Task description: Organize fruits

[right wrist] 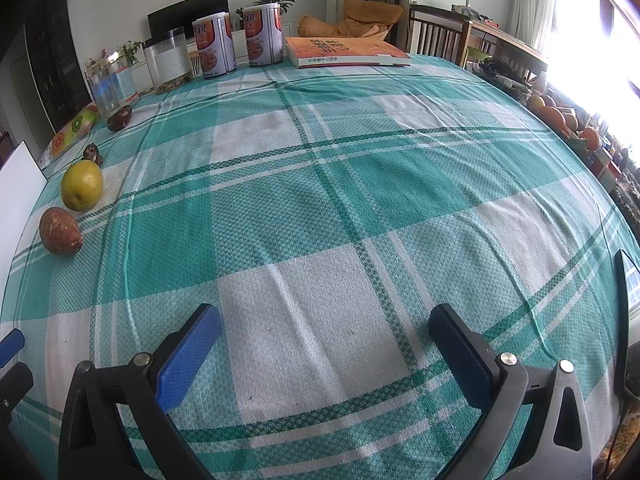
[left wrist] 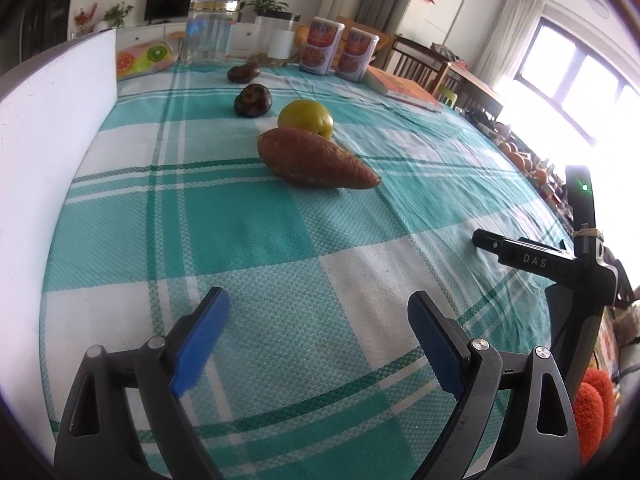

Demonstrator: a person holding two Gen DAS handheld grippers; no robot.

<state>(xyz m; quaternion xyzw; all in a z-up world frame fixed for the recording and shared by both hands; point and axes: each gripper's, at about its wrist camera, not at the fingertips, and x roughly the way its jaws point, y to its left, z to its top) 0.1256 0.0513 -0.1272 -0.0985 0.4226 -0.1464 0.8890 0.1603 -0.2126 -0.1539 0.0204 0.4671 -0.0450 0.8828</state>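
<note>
A brown sweet potato (left wrist: 316, 159) lies on the teal checked tablecloth (left wrist: 280, 240), with a yellow-green fruit (left wrist: 305, 118) just behind it and two dark brown fruits (left wrist: 253, 100) (left wrist: 243, 73) farther back in a row. My left gripper (left wrist: 318, 332) is open and empty, hovering short of the sweet potato. My right gripper (right wrist: 324, 340) is open and empty over the bare cloth (right wrist: 340, 200). In the right wrist view the sweet potato (right wrist: 60, 231), yellow fruit (right wrist: 82, 185) and dark fruits (right wrist: 93, 153) (right wrist: 119, 117) sit far left.
A white board (left wrist: 48, 120) stands along the left edge. Glass jars (left wrist: 209, 32), two printed cans (left wrist: 322, 46) and an orange book (left wrist: 404, 88) line the back. The right gripper's body (left wrist: 532, 260) shows at right. A dark phone-like object (right wrist: 626, 320) lies at the right edge.
</note>
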